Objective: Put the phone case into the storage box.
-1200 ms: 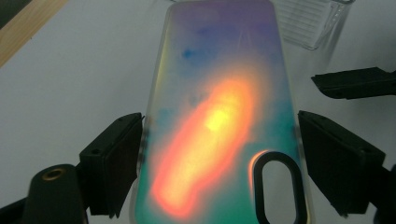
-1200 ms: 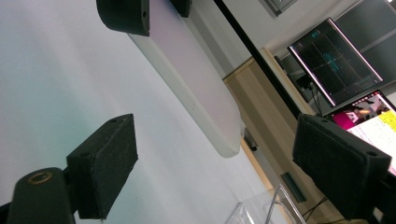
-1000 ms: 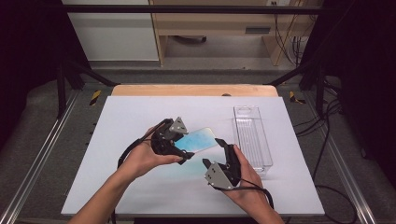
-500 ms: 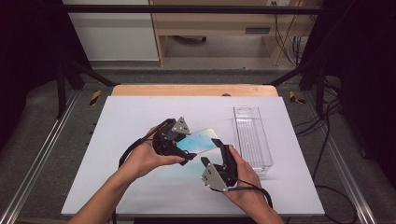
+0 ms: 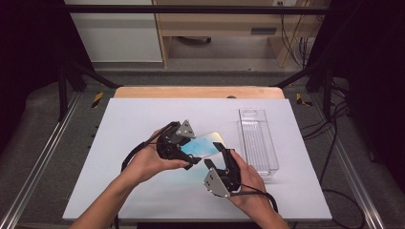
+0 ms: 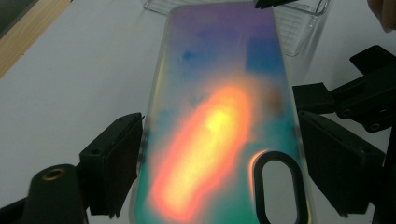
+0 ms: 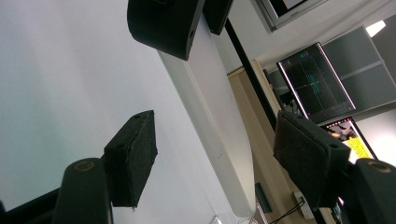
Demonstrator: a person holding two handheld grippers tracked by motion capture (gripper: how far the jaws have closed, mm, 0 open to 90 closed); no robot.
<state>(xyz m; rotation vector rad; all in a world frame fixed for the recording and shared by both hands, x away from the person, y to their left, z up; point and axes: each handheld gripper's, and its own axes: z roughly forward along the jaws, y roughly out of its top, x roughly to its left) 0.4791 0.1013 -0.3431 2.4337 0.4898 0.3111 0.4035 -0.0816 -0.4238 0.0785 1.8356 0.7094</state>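
Over the table, left tongs (image 5: pixel 193 155) clamp the phone case (image 5: pixel 205 144); right tongs (image 5: pixel 216 156), closing, stand empty beside it.

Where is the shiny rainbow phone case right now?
In the high view, the phone case is held above the middle of the white table, clamped in the left claw, with the clear plastic tray to its right.
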